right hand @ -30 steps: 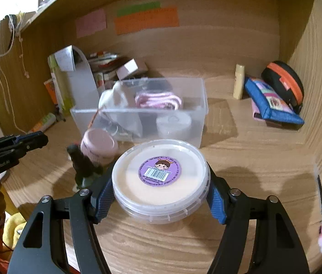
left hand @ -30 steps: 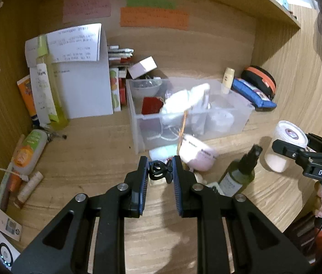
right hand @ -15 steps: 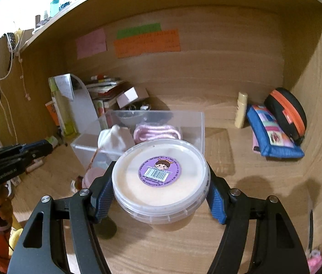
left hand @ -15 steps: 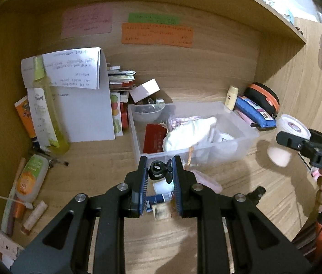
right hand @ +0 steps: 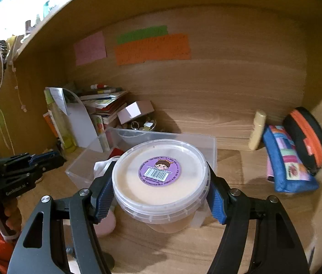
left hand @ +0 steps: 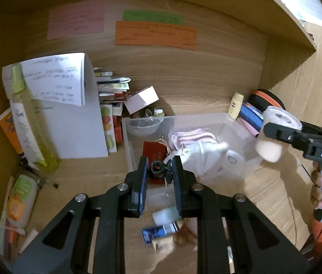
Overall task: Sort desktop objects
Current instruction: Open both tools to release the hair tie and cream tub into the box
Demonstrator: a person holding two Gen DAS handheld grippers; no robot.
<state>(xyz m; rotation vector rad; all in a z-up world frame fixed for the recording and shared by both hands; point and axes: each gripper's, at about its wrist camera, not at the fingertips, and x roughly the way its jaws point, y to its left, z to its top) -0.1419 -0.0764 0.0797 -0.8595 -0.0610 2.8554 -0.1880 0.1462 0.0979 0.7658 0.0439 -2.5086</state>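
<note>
A small black clip [left hand: 157, 170] is pinched between the blue pads of my left gripper [left hand: 159, 167], which is shut on it above the front edge of the clear plastic bin [left hand: 206, 116]. My right gripper [right hand: 161, 189] is shut on a round plastic tub [right hand: 161, 157] with a purple barcode label, held over the bin's [right hand: 167, 134] near right part. In the left wrist view that tub [left hand: 271, 146] hangs at the bin's right end. The bin holds a pink cord [left hand: 190, 137], a white cloth [left hand: 204, 157], a red card [left hand: 155, 150] and a small bowl [left hand: 143, 125].
A yellow-green bottle [left hand: 31, 127], a paper holder [left hand: 74, 123] and stacked books [right hand: 102, 105] stand at the back left. At the right wall lie a blue pouch [right hand: 288, 169], a black-orange case [right hand: 307, 137] and a cream tube [right hand: 256, 133]. Small tubes [left hand: 162, 229] lie before the bin.
Both grippers have risen and moved forward toward the bin. The clip now hangs over the bin's front edge and the tub over the bin; the spray bottle and pink jar have dropped below view.
</note>
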